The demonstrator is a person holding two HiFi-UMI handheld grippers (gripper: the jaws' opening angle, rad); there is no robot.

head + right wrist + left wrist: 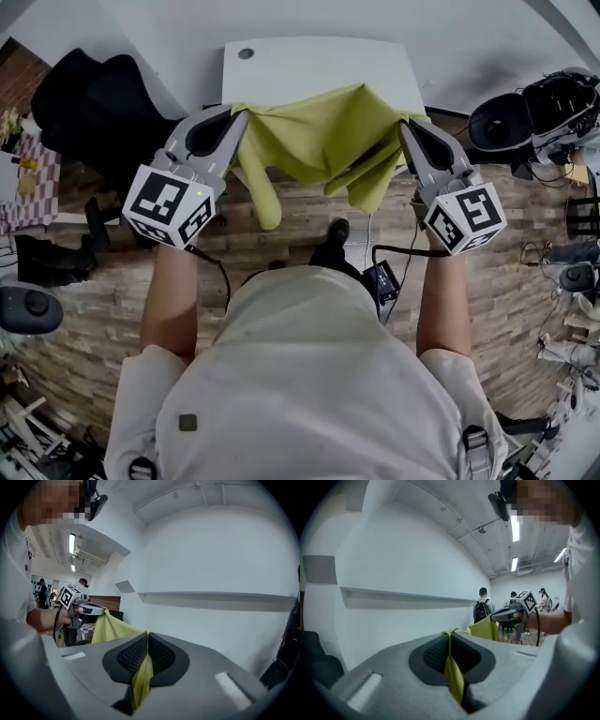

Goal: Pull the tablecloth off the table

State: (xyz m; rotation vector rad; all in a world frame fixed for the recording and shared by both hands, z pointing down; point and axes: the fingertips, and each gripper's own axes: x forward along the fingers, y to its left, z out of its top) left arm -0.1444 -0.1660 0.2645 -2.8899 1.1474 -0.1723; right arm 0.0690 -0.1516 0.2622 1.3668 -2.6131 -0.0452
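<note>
In the head view the yellow-green tablecloth [319, 131] hangs in the upper middle of the frame, stretched between the two grippers. Its far part still lies over the near edge of the white table [319, 61] at top centre, while its loose folds droop over the wood-patterned floor [281, 239]. The left gripper [240, 118], at the left of the frame, is clenched on the cloth's left edge. The left gripper view shows a thin fold of the fabric [454, 679] pinched between its dark ribbed pads [433, 656]. The right gripper [404, 127], at the right of the frame, is likewise clamped on the cloth's right edge. In the right gripper view a strip of it [142, 679] is squeezed between the closed pads [161, 654]. A black office chair [89, 98] stands in the upper left of the head view, beside the table.
</note>
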